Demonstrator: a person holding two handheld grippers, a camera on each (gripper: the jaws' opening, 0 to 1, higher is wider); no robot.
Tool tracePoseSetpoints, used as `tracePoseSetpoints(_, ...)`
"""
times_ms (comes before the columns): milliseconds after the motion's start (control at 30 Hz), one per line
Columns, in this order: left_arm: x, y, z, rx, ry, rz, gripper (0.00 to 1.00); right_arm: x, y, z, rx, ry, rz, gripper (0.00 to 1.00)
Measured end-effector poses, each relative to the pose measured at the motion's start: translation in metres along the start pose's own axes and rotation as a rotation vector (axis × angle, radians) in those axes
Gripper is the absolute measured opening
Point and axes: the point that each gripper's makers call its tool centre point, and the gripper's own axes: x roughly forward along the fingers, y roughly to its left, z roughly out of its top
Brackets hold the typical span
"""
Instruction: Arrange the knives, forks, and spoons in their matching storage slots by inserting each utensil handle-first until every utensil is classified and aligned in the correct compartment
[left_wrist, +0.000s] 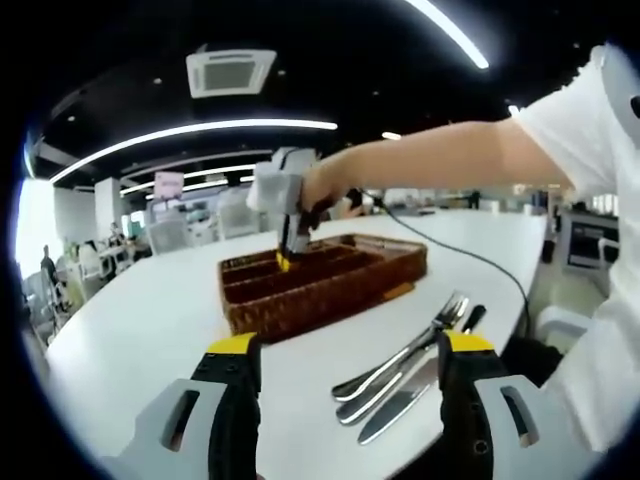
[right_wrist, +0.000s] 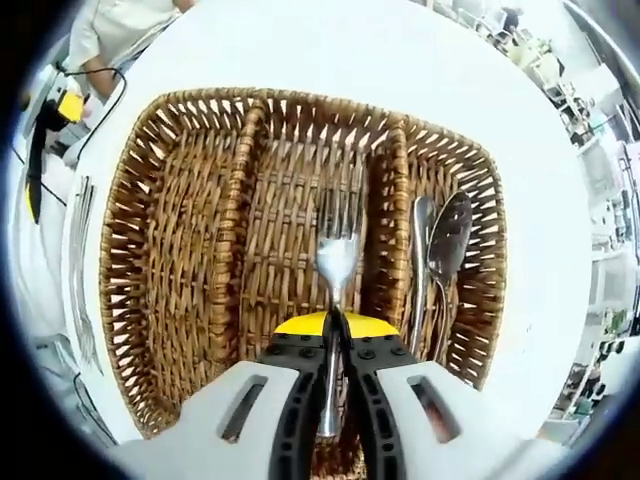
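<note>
Fork (right_wrist: 338, 262) sits clamped by its handle between right gripper (right_wrist: 334, 352) fingers, over the basket's (right_wrist: 180, 250) middle slot.

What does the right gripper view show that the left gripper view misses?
Right gripper view: the right claw shut on a fork over the middle slot, with two spoons in the neighbouring slot.

Left gripper view: the open left claw near a fork and knife lying on the table.

Both: the wicker basket.
</note>
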Motion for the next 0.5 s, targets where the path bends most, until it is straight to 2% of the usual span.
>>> tracePoseSetpoints(500, -0.0045, 0.0001, 0.0034, 0.011, -0.005, 0.005, 0.72, -0.0033, 0.0047, -0.0016, 0.04, 0.014, -0.018, 0.06)
